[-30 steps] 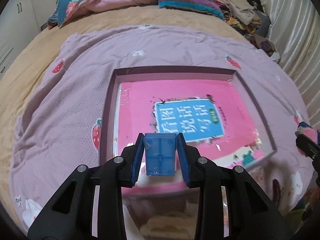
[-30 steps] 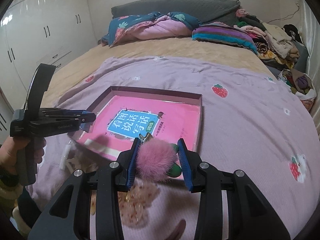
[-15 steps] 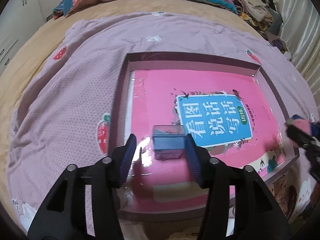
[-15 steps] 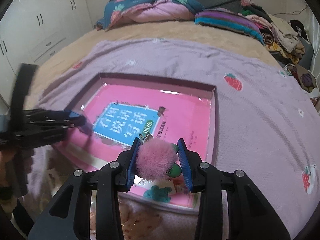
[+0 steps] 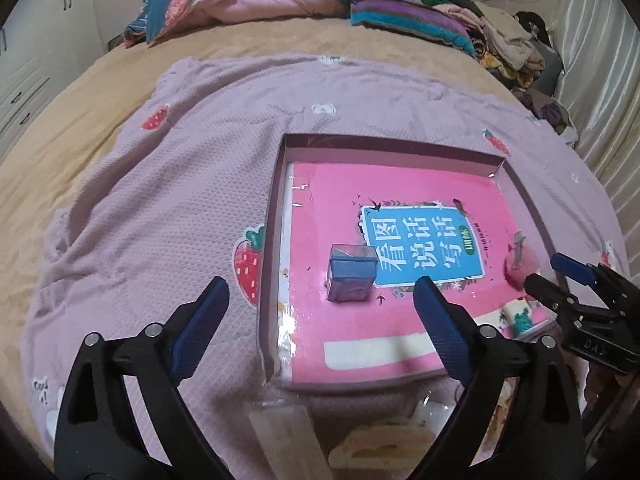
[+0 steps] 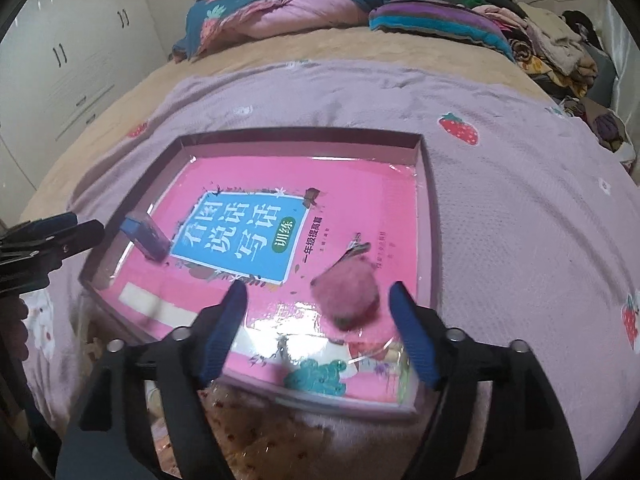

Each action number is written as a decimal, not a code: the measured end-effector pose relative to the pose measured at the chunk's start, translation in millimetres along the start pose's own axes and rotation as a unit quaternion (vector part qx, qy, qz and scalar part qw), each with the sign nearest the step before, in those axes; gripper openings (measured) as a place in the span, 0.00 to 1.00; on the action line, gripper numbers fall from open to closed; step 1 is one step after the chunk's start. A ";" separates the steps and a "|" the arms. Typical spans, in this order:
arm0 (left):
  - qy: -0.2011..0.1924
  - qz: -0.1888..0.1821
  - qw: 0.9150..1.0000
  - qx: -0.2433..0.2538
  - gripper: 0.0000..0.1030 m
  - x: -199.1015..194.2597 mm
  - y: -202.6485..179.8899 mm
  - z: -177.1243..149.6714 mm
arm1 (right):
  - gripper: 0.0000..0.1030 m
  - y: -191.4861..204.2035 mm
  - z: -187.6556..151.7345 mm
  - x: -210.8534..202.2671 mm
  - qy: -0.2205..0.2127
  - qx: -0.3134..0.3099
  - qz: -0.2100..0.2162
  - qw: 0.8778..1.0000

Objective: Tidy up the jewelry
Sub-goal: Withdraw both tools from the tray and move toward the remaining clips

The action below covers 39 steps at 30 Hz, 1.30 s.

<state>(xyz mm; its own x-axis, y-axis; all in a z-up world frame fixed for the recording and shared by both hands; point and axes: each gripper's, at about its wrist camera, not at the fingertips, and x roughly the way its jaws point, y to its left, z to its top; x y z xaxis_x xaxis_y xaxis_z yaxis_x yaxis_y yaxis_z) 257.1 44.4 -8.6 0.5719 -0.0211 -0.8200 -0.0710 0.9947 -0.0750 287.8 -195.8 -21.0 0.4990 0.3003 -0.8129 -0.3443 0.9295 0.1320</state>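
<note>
Jewelry pieces sit in shallow tray (image 5: 269, 240) on purple strawberry blanket (image 5: 168, 208) over the bed. Left-wrist view, left to right: left tool (image 5: 320, 296) spread wide, jaws just opened, nothing pinched; small blue box (image 5: 352, 274) lies free left of center on pink book (image 5: 400, 196). Right-wrist view: right tool (image 6: 318, 300) at lower center, jaws just opened, spread; pink pom-pom clip (image 6: 348, 292) lies between them, ungripped, tray's lower right.

The left tool (image 5: 320, 300) is showing black angular arms, silver round screws at the joints and ribbed blue pads (image 5: 202, 326). The right tool (image 6: 318, 330) is wearing the same black frame, silver screws and blue pads (image 6: 412, 338).
</note>
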 end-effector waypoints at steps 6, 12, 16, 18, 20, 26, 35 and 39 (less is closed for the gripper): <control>-0.016 -0.007 1.000 -0.020 0.91 -27.0 3.7 -11.2 | 0.88 -1.7 -8.4 -43.7 -0.044 0.005 -0.003 0.999; -0.041 -0.005 0.999 -0.033 0.91 -58.7 12.3 -14.8 | 0.91 -5.2 -14.4 -90.1 -0.082 0.012 0.003 0.997; -0.060 -0.004 0.997 -0.038 0.91 -81.0 17.5 -17.1 | 0.91 -5.4 -19.6 -116.2 -0.102 0.016 0.006 0.995; -0.070 -0.005 0.997 -0.038 0.91 -93.1 19.0 -18.7 | 0.91 -5.3 -21.7 -129.5 -0.111 0.015 0.006 0.994; -0.079 -0.003 0.996 -0.037 0.91 -103.7 19.8 -21.8 | 0.92 -5.4 -24.5 -142.3 -0.119 0.013 0.004 0.993; -0.093 -0.007 0.995 -0.036 0.91 -126.2 20.3 -34.5 | 0.94 -6.2 -34.4 -175.3 -0.143 0.016 0.004 0.990; -0.100 -0.010 0.995 -0.026 0.91 -144.1 17.8 -56.4 | 0.95 -2.2 -53.3 -201.1 -0.152 0.006 0.006 0.988; -0.098 -0.008 0.995 -0.025 0.91 -145.5 19.2 -66.7 | 0.95 0.9 -60.9 -202.8 -0.148 0.002 0.007 0.989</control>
<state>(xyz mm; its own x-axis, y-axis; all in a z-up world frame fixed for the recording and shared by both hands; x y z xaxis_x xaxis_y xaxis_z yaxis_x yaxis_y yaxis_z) 118.1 59.8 71.4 0.7208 -0.0119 -0.6930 -0.0980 0.9881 -0.1189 137.9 -268.9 109.5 0.7056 0.3625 -0.6089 -0.3500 0.9254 0.1453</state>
